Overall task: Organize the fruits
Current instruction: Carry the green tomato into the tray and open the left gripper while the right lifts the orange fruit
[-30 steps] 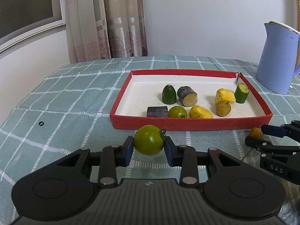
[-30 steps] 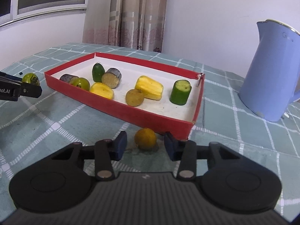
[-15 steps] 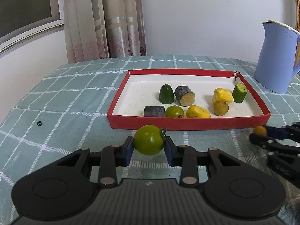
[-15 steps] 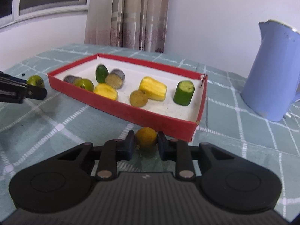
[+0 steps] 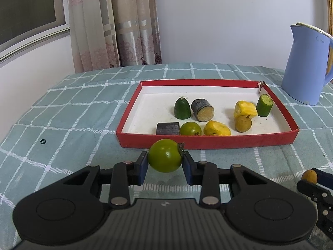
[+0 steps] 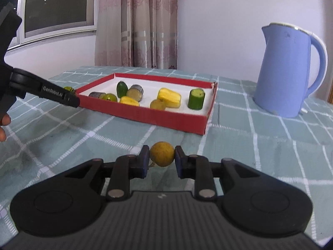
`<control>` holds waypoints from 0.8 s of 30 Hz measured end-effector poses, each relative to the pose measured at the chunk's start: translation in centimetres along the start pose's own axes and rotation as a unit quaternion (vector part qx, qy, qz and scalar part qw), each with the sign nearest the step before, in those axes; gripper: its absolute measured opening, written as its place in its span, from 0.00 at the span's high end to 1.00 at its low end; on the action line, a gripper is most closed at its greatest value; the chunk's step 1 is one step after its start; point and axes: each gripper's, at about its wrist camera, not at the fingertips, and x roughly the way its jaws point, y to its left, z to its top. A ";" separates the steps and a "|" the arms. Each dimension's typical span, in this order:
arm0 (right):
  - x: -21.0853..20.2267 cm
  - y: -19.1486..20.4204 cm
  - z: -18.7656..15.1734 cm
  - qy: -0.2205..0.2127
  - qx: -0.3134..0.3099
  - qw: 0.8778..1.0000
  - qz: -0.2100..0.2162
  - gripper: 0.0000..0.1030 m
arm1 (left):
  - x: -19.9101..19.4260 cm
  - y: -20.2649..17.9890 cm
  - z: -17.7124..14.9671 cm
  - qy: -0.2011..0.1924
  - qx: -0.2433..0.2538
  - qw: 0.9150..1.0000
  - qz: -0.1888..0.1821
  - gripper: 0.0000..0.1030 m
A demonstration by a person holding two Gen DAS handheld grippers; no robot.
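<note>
Before the red tray (image 5: 208, 143), both jaws clamp round fruits: glossy green tomato (image 5: 164, 155), matte yellow fruit (image 6: 162, 154).

The tabletop (image 5: 68, 112) is covered with a teal cloth checked in white lines; the cloth lies slightly wrinkled, and one small dark ring mark (image 5: 42, 141) shows on it at the left. Behind the tabletop stands a plain white wall (image 5: 218, 20). A pink patterned curtain (image 5: 116, 27) with pale horizontal bands hangs in the corner, reaching down behind the tabletop's far edge. To its left is a window (image 6: 56, 2) in a white frame, its glass dark with small reflected points of light. Lighting is even and soft.
</note>
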 end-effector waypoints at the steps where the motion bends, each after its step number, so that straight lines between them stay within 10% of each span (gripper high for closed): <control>1: 0.1 -0.1 0.0 0.000 0.001 1.000 0.000 0.76 | 0.1 -0.1 0.2 0.000 0.001 1.000 0.002 0.67; 24: -0.5 -1.1 -0.3 -0.010 0.026 0.999 0.016 0.76 | 5.9 -3.7 6.5 0.001 0.034 0.999 0.007 0.67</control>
